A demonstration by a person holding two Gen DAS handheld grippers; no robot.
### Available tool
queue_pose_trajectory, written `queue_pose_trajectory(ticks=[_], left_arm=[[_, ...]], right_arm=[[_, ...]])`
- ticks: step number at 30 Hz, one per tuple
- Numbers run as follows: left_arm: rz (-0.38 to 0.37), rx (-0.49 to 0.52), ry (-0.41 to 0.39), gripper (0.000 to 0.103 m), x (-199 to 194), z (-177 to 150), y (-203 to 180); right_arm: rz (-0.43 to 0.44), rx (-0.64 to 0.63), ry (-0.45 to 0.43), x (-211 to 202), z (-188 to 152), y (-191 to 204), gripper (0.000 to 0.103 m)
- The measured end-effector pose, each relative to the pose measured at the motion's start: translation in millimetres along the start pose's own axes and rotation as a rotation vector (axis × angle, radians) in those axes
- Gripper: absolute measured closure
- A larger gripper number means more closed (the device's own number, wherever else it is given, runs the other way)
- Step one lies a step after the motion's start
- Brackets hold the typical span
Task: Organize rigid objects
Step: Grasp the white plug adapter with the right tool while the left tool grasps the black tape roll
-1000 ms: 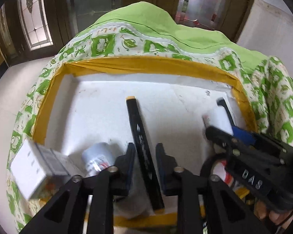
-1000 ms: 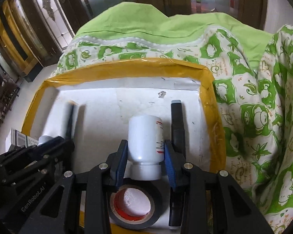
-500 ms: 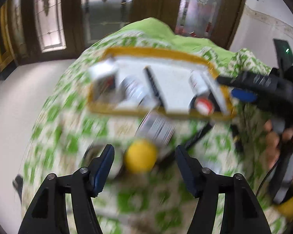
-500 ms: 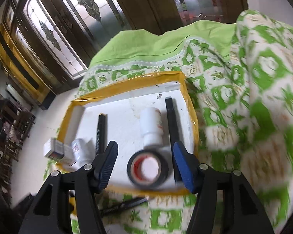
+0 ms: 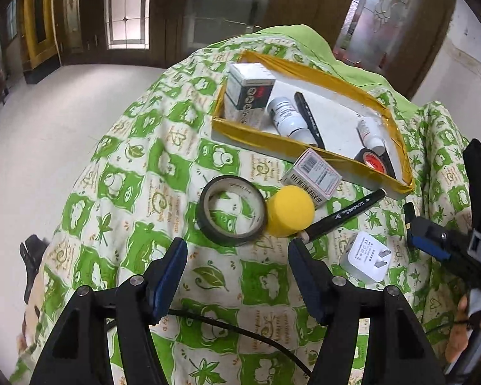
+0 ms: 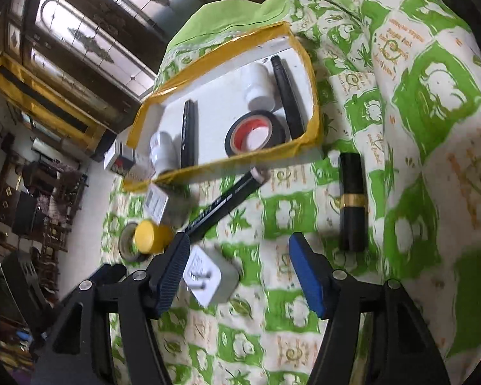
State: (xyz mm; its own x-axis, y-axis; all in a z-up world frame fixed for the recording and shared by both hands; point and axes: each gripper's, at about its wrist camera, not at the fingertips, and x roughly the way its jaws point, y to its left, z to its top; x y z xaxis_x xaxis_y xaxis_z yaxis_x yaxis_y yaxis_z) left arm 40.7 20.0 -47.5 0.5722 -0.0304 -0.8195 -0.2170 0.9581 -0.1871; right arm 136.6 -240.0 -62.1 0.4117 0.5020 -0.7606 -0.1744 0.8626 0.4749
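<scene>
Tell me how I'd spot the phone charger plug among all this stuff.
Find the yellow-rimmed tray on the green-patterned cloth. On the cloth outside the tray, past the black marker, lies the plug. It is the only white cube with two metal prongs; the things nearest it are a yellow cylinder and a tape roll.

Left claw [image 5: 237, 258] hangs wide open, blue-padded fingers [image 5: 168, 280] spread apart with nothing between them, angled downward. Right claw [image 6: 239, 268] is splayed open too, gripping nothing, tilted down likewise. In the left wrist view the right claw [image 5: 433, 243] sits off to the right edge, the person's hand [image 5: 471, 324] wrapped around its handle.
</scene>
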Motion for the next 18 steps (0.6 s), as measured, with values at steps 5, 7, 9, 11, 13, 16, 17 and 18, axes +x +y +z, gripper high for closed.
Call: queue_pose_trajectory(ticks=[5, 7, 9, 11, 13, 16, 17, 18], left_arm=[[-0.006, -0.022, 0.005, 0.035, 2, -1, 3], [-0.007, -0.025, 0.006, 0.035, 2, -1, 5], [-0.008, -0.027, 0.007, 0.035, 2, -2, 5], [-0.009, -0.026, 0.006, 0.035, 2, -1, 5], [-0.008, -0.017, 0.004, 0.035, 2, -2, 3], [-0.005, -0.001, 0.006, 0.035, 3, -1, 0], [-0.002, 0.008, 0.007, 0.035, 4, -2, -2], [0.0, 0.013, 0.008, 0.035, 4, -2, -3]], right_arm=[[-0.032, -0.049, 0.008, 4, -6, 8, 0.039], [-0.039, -0.076, 0.023, 11, -7, 12, 0.039], [-0.036, -0.113, 0.054, 20, -9, 20, 0.039], [-0.02, -0.145, 0.086, 28, -13, 26, 0.039], [-0.018, -0.186, 0.108, 33, -17, 33, 0.039], [-0.052, -0.26, 0.123, 40, -23, 45, 0.04], [-0.066, -0.282, 0.128, 43, -25, 48, 0.04], [-0.079, -0.298, 0.133, 46, -26, 50, 0.04]])
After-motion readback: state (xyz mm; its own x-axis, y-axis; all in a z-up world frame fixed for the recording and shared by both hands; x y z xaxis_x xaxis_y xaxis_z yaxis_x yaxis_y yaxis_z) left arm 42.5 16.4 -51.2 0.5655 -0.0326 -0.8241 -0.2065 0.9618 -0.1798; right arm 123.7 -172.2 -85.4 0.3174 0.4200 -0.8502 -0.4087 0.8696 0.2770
